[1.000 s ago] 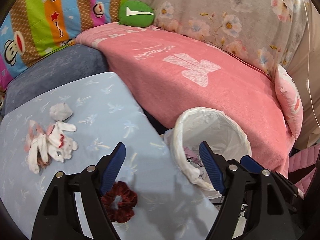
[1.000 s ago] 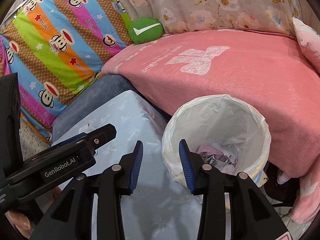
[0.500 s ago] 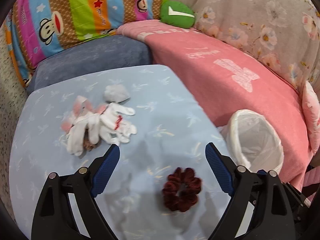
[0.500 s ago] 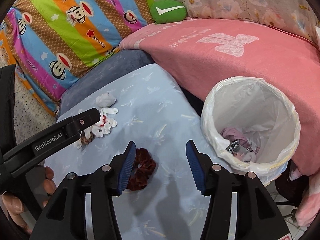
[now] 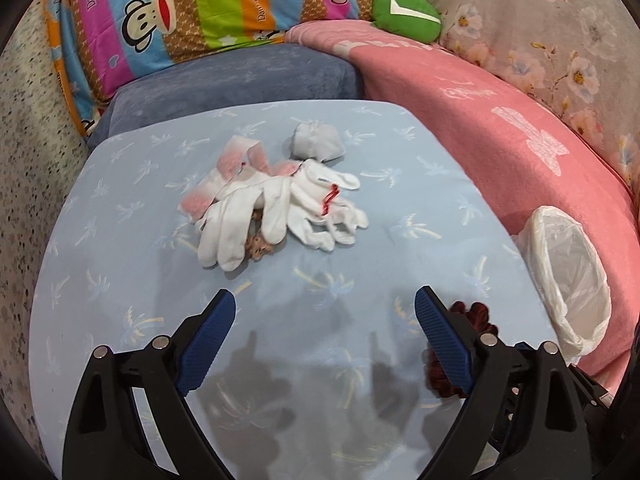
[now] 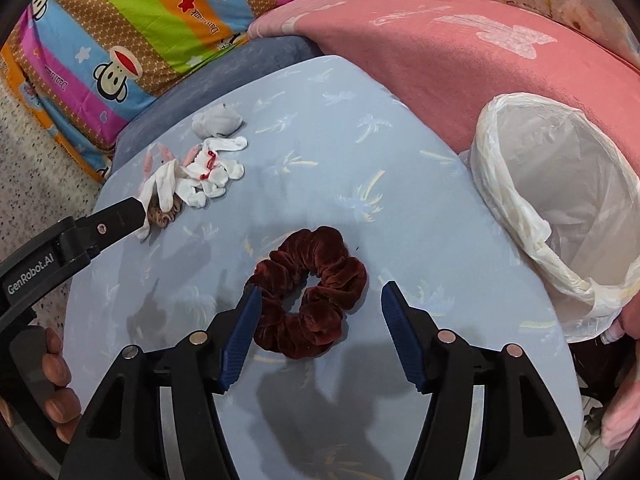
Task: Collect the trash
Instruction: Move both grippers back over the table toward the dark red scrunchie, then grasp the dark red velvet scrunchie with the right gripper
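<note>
- My right gripper point(image 6: 320, 312) has just been opening; its jaws stand apart above the dark red scrunchie point(image 6: 308, 292), which lies flat on the pale blue table point(image 6: 320, 128) between them. I think the pads are clear of it, though the left pad looks very close.
- My left gripper point(image 5: 324, 320) has just been opening too, wide and holding nothing.
- The white gloves point(image 5: 280, 204) lie heaped ahead of it, a grey wad point(image 5: 316, 142) just beyond.
- The lined bin point(image 6: 560, 204) stands at the table's right edge.
</note>
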A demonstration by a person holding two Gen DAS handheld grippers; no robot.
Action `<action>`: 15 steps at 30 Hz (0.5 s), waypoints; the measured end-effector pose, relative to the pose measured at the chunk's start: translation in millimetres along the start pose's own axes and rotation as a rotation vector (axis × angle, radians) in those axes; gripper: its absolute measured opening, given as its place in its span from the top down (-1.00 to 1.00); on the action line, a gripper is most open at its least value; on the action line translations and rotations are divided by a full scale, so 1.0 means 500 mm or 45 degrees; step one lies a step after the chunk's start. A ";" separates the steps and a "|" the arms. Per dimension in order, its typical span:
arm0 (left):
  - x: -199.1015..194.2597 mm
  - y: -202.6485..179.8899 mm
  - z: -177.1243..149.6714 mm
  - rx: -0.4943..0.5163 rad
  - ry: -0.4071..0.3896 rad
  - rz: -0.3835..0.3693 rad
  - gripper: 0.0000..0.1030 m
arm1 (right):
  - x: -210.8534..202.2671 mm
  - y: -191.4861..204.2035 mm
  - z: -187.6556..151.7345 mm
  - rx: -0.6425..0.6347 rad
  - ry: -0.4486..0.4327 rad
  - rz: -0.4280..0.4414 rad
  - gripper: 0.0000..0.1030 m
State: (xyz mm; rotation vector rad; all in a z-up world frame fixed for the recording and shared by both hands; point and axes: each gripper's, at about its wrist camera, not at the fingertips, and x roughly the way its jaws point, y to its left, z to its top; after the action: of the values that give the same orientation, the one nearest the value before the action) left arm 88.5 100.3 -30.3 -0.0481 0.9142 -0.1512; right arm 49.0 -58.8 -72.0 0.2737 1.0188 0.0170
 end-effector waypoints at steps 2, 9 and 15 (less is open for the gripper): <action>0.007 0.012 -0.004 -0.006 0.009 0.011 -0.69 | 0.021 0.011 -0.002 -0.025 0.021 -0.013 -0.21; 0.034 0.085 -0.007 -0.082 0.040 0.053 -0.70 | 0.066 0.035 -0.002 -0.064 0.041 -0.063 -0.40; 0.053 0.132 0.006 -0.140 0.046 0.074 -0.70 | 0.093 0.061 0.011 -0.105 0.027 -0.105 -0.47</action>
State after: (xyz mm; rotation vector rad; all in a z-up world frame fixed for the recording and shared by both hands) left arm 114.0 161.3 -56.2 -0.1209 0.9584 -0.0476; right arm 81.8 -24.2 -101.1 0.1562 1.0468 -0.0127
